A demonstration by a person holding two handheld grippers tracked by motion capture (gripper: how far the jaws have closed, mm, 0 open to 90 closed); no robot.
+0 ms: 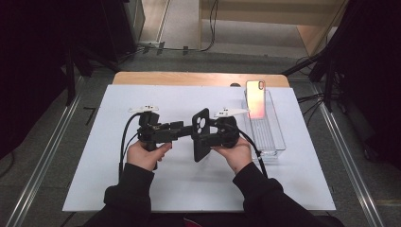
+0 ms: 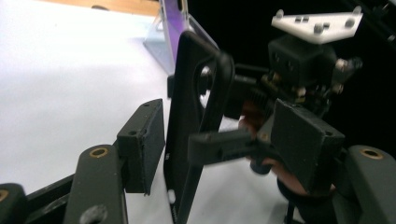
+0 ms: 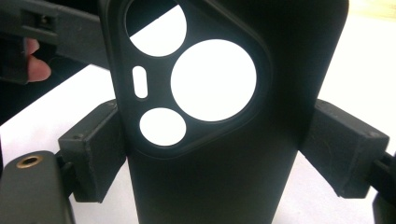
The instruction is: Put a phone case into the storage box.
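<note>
**Case held in my right jaws, left jaws let go**

My right jaws (image 1: 204, 137) clamp a black phone case (image 1: 201, 134) by its two long edges; in the right gripper view both pads press against its sides just below the camera cut-outs. The case stands upright above the white surface (image 1: 94, 179), near the middle, between my two hands.

My left jaws (image 1: 187, 131) point right toward the case and stand apart. In the left gripper view the case's edge sits between them, with a gap on the right side and the left pad (image 2: 141, 142) just beside the case; I cannot tell whether that pad touches.

Far right on the surface lies a clear tray (image 1: 274, 142), and a phone (image 1: 256, 98) leans upright at its far end, well apart from the case.
</note>
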